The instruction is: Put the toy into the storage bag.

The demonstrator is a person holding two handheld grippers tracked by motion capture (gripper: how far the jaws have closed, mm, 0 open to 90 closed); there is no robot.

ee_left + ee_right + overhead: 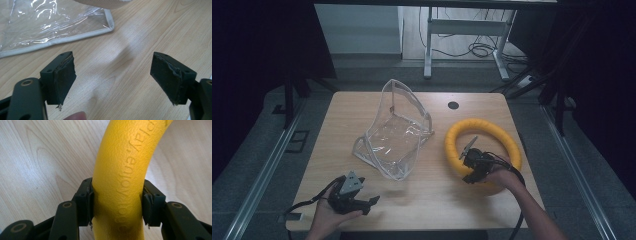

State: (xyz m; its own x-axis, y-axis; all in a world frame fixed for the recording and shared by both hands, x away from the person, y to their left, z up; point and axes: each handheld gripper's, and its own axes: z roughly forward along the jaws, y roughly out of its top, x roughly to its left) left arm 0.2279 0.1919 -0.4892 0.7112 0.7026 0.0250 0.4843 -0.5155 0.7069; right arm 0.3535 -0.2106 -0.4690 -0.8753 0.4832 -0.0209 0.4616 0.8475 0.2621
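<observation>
Your right gripper [473, 165] is clamped on the yellow foam ring [484, 127], which lies flat on the right half of the desk [432, 192], close to its right edge. You hold it at the ring's near-left arc. In the right gripper view the fingers [86, 200] press against both sides of the ring's tube [122, 182], one on each flank, with the pads touching the foam and the tube running straight up between them. Raised lettering runs along the tube's surface; most of it is too distorted to read for certain.

Your left gripper [357, 197] sits near the desk's near-left corner, resting in your left hand [329, 212] just above the wood. Its fingers [62, 77] are spread wide apart with nothing between them; in the left gripper view bare wood shows through the gap, and a fingertip of your hand peeks in at the bottom edge.

The clear plastic pouch [394, 132] with pale trim stands in the middle of the desk, its mouth open and one side rising toward the far edge. Its near corner [108, 25] lies flat on the wood, ahead of your left gripper and apart from it. The pouch and the ring are near each other but not touching. A small dark round hole [453, 105] sits in the desk near the far edge, beyond the ring.
</observation>
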